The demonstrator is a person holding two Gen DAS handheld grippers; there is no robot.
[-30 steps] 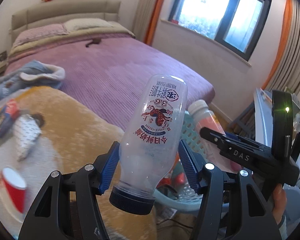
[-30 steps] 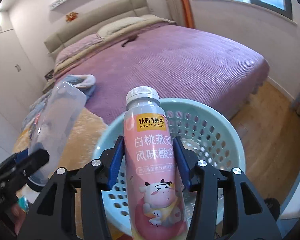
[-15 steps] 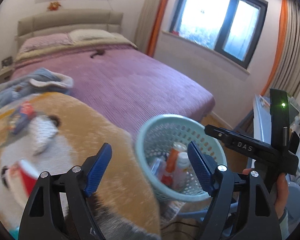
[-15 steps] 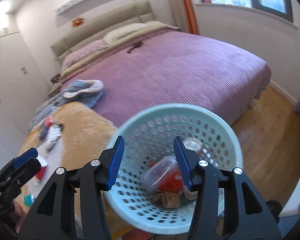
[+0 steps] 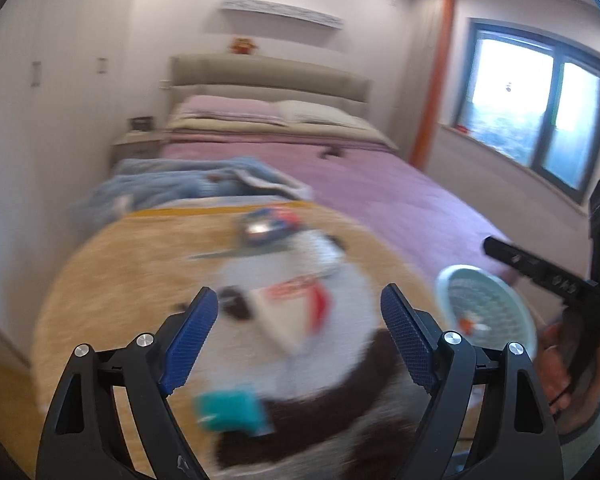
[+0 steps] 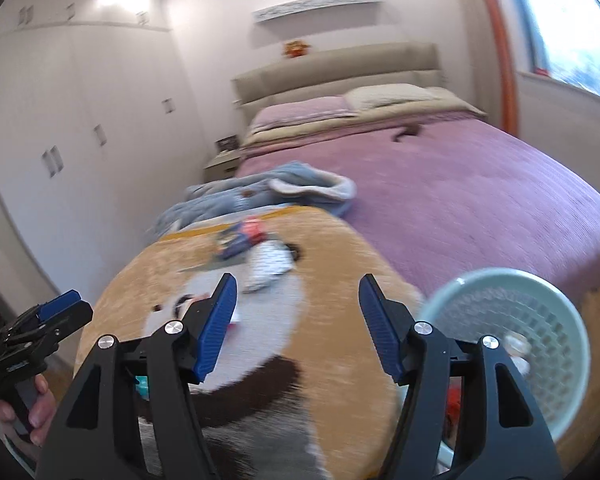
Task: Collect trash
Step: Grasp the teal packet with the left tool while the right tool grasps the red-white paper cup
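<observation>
- My left tongs point(image 5: 300, 332) are apart and opening wider, nothing between the blue pads point(image 5: 190, 340).
- My right tongs point(image 6: 298, 324) are apart too, opening, nothing between them either.
- Both point down over the tan blanket point(image 5: 140, 264) with the white and brown patch; views are motion-blurred.
- Trash on the blanket: a white wrapper with red print point(image 5: 296, 312) just past my left tongs, a teal packet point(image 5: 232, 406) nearer the camera, a blue-and-red packet point(image 5: 268, 224) further back.
- In the right view the blue-and-red packet point(image 6: 244, 238) lies next to a white bag point(image 6: 270, 266), ahead of the tongs.
- Pale green basket point(image 6: 564, 364) sits right of the blanket, beside the purple bed point(image 6: 480, 192); some trash is inside, too blurred to name.
- In the left view the basket point(image 5: 488, 308) is at right, partly behind the other tool and the hand point(image 5: 556, 372) holding it.
- Blue jacket point(image 6: 268, 192) is crumpled on the bed behind the blanket.
</observation>
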